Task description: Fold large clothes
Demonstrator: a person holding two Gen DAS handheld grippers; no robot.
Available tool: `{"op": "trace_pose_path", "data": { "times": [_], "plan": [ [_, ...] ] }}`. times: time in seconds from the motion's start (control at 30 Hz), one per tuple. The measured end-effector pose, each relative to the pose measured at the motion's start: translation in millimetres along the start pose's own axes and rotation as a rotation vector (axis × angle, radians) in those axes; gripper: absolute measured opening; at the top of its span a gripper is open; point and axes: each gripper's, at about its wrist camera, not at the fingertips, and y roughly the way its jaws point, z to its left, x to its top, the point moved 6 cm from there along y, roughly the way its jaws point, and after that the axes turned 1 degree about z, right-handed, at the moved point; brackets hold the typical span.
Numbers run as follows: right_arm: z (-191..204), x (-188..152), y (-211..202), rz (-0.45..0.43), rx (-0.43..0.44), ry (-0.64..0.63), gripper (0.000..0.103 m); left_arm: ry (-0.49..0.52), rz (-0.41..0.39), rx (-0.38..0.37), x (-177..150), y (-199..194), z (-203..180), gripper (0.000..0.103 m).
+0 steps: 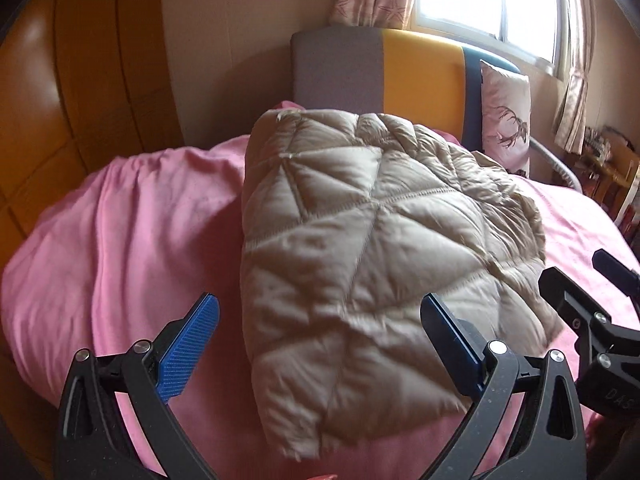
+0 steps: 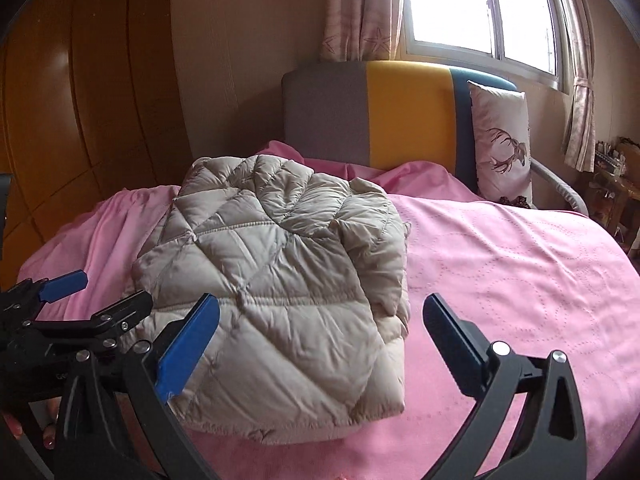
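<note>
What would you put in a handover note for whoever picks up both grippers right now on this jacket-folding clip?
Left gripper: jaws open, nothing held, above the near edge of the jacket.
Right gripper: jaws open, nothing held, over the jacket's near right corner.
Beige quilted jacket: lies folded into a compact bundle on the pink bedspread, towards the left side of the bed, free of both grippers.
Done: the jacket looks folded and released.
Left: probably only a check that no sleeve or hem sticks out; the far side of the bundle looks a bit lumpy. Whether more clothes wait cannot be seen.
</note>
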Motion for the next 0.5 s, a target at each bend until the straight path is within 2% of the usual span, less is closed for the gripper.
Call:
{"op": "trace_pose_path", "data": {
  "times": [0.1,0.27,0.4,0.5],
  "plan": [
    [3,-17,-7,0.049,-0.04,-0.017,0.101,-0.033,0.013,-0.009,-17,-13,4,0.1],
    [10,-48,-19,0.077,-0.076,-0.049,0.101,-0.004,0.015,0.03,-43,-32,4,0.1],
    [12,-63,-27,0.073,-0.131,-0.093,0.101,-0.013,-0.001,0.063,-57,-45,10,0.1],
    [12,-68,-39,0.044,-0.136,-0.1,0.101,-0.022,-0.027,0.094,-63,-55,15,0.1]
  ]
}}
